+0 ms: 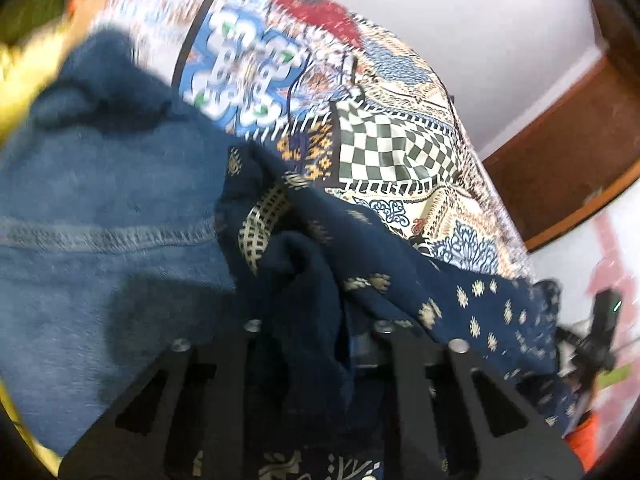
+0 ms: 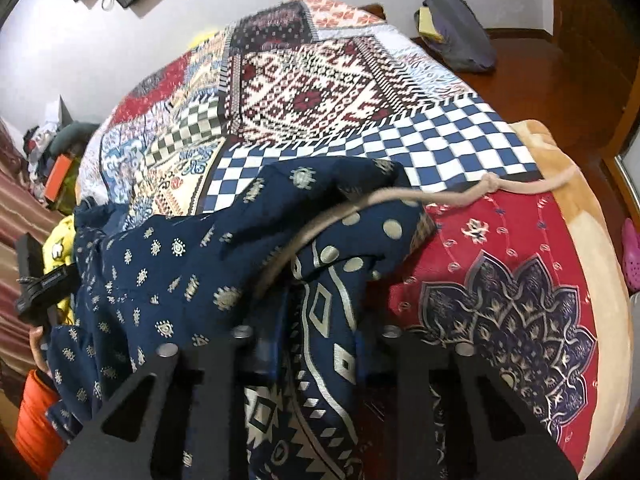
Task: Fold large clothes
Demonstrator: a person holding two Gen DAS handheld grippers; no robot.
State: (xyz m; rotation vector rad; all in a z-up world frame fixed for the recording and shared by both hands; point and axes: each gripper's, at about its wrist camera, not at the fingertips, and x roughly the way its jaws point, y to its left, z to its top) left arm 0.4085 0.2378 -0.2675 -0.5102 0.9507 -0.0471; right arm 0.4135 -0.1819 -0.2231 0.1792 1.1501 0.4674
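A navy blue garment with small cream motifs (image 2: 168,264) lies bunched on a bed with a patchwork cover (image 2: 320,92). My right gripper (image 2: 316,340) is shut on its patterned hem, with a beige drawstring cord (image 2: 440,198) running from the fabric across the bed. In the left wrist view my left gripper (image 1: 316,340) is shut on another bunch of the same navy garment (image 1: 400,272). A blue fleece cloth (image 1: 100,200) lies to the left of it. The left gripper also shows at the left edge of the right wrist view (image 2: 40,280).
A red blanket with a mandala print (image 2: 512,288) covers the bed's right corner. A grey bag (image 2: 460,28) sits on the wooden floor behind the bed. A pile of clothes (image 2: 52,140) lies at far left. A pink shoe (image 2: 632,256) is at right.
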